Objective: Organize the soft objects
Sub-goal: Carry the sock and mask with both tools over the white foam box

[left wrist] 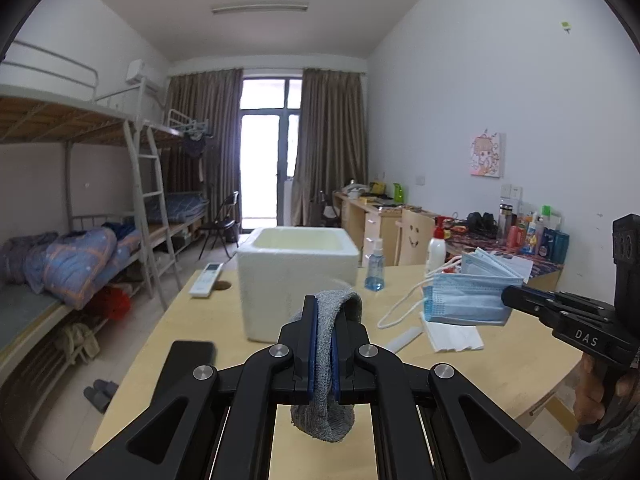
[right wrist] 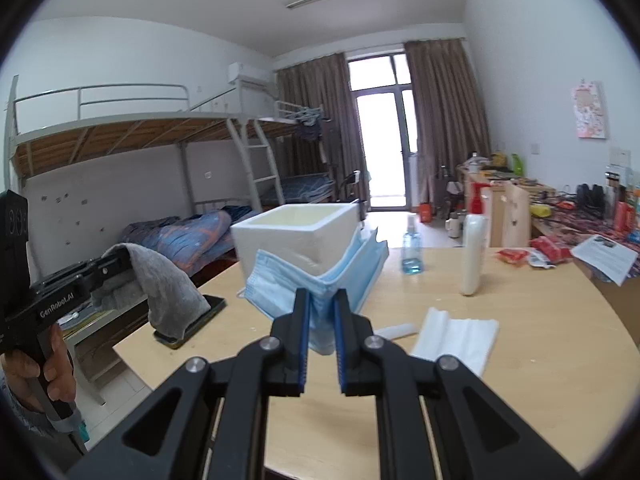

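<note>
Hovering near the foam box (left wrist: 297, 276) over the table (left wrist: 500, 364), the left hand-held gripper (left wrist: 324, 344) pinched a grey sock (left wrist: 325, 392) — the right hand-held gripper (right wrist: 321, 320) clamped blue face masks (right wrist: 316, 280), both seemingly box-bound.

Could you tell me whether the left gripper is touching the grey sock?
Touching. The left wrist view shows the left gripper shut on the grey sock, its blue pads pressed against the fabric on both sides, with sock ends draping beyond.
</note>
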